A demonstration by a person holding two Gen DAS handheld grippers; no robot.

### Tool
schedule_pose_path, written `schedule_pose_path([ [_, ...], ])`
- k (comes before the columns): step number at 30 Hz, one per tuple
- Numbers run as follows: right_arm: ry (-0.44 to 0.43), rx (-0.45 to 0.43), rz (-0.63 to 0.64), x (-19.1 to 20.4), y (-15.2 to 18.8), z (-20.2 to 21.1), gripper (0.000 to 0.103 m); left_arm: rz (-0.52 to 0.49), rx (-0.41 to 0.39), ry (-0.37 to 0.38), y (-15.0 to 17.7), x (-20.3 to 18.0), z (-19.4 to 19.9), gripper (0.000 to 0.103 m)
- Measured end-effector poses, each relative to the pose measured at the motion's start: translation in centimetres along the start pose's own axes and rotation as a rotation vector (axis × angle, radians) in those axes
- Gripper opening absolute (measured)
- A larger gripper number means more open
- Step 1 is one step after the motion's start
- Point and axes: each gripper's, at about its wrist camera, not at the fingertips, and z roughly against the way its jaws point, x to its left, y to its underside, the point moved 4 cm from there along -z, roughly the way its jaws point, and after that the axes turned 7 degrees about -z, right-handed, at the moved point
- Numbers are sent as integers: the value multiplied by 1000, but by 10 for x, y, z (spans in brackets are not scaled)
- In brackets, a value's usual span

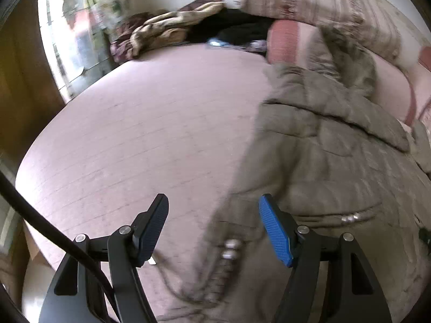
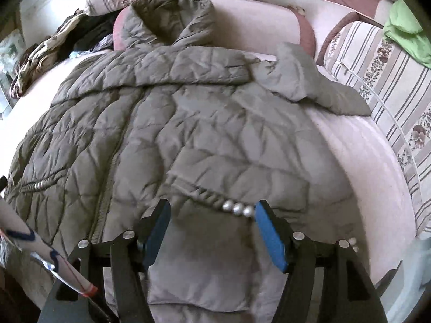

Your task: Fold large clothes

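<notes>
An olive-grey quilted puffer jacket point(image 2: 188, 123) lies spread front-up on a pale pink bed point(image 2: 358, 158), collar toward the pillows, one sleeve folded across the chest. In the left wrist view the jacket point(image 1: 336, 156) fills the right half. My left gripper point(image 1: 214, 210) is open and empty, hovering over the jacket's left hem edge near silver snaps point(image 1: 230, 247). My right gripper point(image 2: 212, 215) is open and empty, just above the lower front of the jacket beside a row of silver snaps point(image 2: 237, 208).
Striped floral pillows point(image 2: 382, 86) line the head and right side of the bed. A heap of brown and black clothes point(image 1: 172, 29) lies at the far corner. A green cloth point(image 2: 406, 32) sits at the far right. Bare pink sheet point(image 1: 140, 134) lies left of the jacket.
</notes>
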Motion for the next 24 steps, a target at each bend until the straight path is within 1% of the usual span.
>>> schedule_pose_path([
  [2,-8,-1,12,9,7,-1,70,38,27,0,3,15,-4,69],
  [4,-10,-9,37,18,14,-3,70,70,71,13,8,25,-11,69],
  [7,21,-42,83,22,21,-5,72,96,140,82,17,28,-21,69],
  [10,27,-40,91,16,24,-10,76,110,152,115,23,26,-20,62],
  [12,15,-17,69,8,26,-14,79,107,146,111,26,24,-15,62],
  [14,-18,6,24,-2,28,-18,80,96,140,88,27,22,-7,62],
  [16,-35,16,-22,-9,30,-18,83,92,124,83,29,22,12,62],
  [18,-30,12,-26,-10,32,-17,84,77,98,86,30,20,32,62],
  [21,0,-16,-12,-7,39,-11,85,40,62,44,36,14,63,64],
  [22,3,-24,-10,-6,41,-9,85,36,52,37,38,13,72,67],
  [24,-1,-33,-13,-8,46,-6,86,27,38,28,40,9,87,67],
])
